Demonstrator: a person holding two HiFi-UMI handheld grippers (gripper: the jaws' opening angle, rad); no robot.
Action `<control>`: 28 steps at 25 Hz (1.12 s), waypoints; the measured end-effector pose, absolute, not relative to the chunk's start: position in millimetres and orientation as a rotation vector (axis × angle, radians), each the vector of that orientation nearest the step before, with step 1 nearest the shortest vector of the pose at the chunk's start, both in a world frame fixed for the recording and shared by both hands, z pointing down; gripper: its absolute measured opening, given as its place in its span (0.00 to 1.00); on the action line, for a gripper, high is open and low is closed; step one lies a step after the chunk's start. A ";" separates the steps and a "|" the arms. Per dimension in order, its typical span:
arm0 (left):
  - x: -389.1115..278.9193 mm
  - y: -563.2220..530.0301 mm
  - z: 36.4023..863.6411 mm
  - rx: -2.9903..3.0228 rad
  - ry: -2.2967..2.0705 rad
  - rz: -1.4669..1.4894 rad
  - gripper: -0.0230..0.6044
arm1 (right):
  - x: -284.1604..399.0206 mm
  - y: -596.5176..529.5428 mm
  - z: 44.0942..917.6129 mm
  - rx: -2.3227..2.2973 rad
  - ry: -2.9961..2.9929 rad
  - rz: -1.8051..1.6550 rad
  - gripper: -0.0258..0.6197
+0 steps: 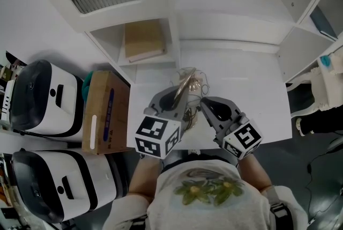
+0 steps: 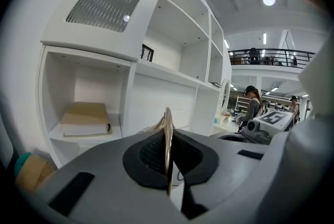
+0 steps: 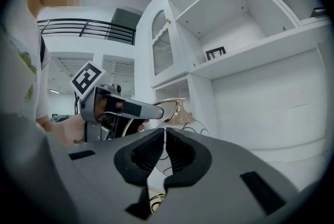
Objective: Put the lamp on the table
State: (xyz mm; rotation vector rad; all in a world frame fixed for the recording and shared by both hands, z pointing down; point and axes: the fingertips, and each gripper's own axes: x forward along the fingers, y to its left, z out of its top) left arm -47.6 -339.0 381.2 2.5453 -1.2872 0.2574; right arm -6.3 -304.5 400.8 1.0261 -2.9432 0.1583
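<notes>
Lamp (image 1: 188, 84) is hanging upright over the near edge of the white table (image 1: 246, 84). The left gripper (image 1: 179, 97) is pinching its brass rim (image 2: 167, 129) edge-on. The right gripper (image 1: 208, 106), jaws nearly together on nothing visible, is sitting just beside its body.

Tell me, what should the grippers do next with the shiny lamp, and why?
Probably ease the lamp straight down onto the white table, letting go only once it stands. The left gripper is clamped on its gold rim above the table's near edge; whether the base already rests is unclear. The right gripper, jaws almost together, sits beside it.
</notes>
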 end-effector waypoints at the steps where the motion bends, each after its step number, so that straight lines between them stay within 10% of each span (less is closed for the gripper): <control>1: -47.9 -339.1 381.3 2.546 -1.288 0.257 0.08 | -7.4 -304.0 401.3 1.020 -2.944 0.158 0.09; 28: -55.9 -327.4 384.0 2.543 -1.322 0.234 0.08 | -12.9 -285.8 405.9 0.957 -2.957 0.178 0.09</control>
